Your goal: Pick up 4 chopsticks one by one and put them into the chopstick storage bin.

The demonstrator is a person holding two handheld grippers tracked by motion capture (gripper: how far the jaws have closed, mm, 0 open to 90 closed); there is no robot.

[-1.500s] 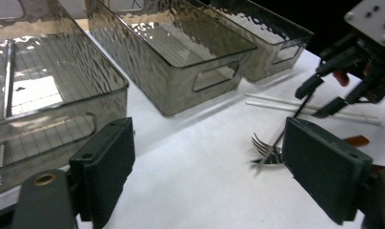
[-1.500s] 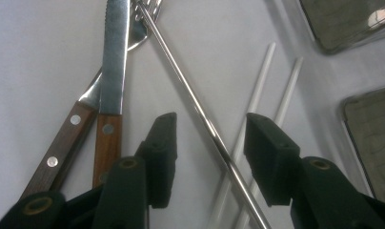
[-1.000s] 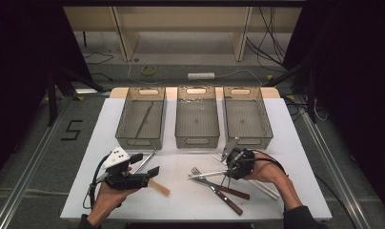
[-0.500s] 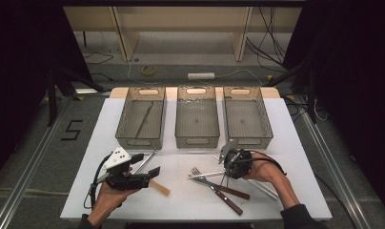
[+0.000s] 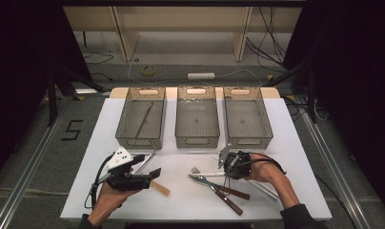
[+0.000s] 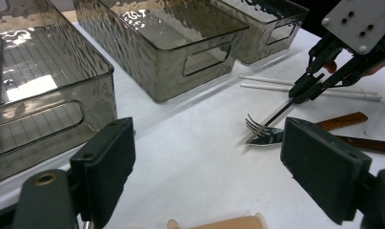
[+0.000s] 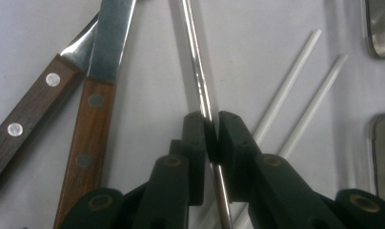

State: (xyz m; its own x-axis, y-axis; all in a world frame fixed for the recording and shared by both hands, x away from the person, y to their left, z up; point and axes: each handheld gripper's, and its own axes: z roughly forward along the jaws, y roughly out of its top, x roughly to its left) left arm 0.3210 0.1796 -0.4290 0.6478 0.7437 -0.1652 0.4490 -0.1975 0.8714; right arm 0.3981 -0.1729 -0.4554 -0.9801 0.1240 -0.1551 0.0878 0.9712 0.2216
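Bins [image 5: 197,125] sit across the table [image 5: 295,143]; nearer me, my left gripper [image 6: 207,160] hangs open. My right gripper [image 7: 212,138] has just closed, clamping the fork [image 7: 200,81] mid-handle beside the knives [image 7: 93,109]. Steel, stiff, light, slippery, so I judge a firm pinch wise.

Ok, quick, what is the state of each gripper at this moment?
Left gripper: open, holding nothing.
Right gripper: jaws have just been closing, now shut on the fork handle.
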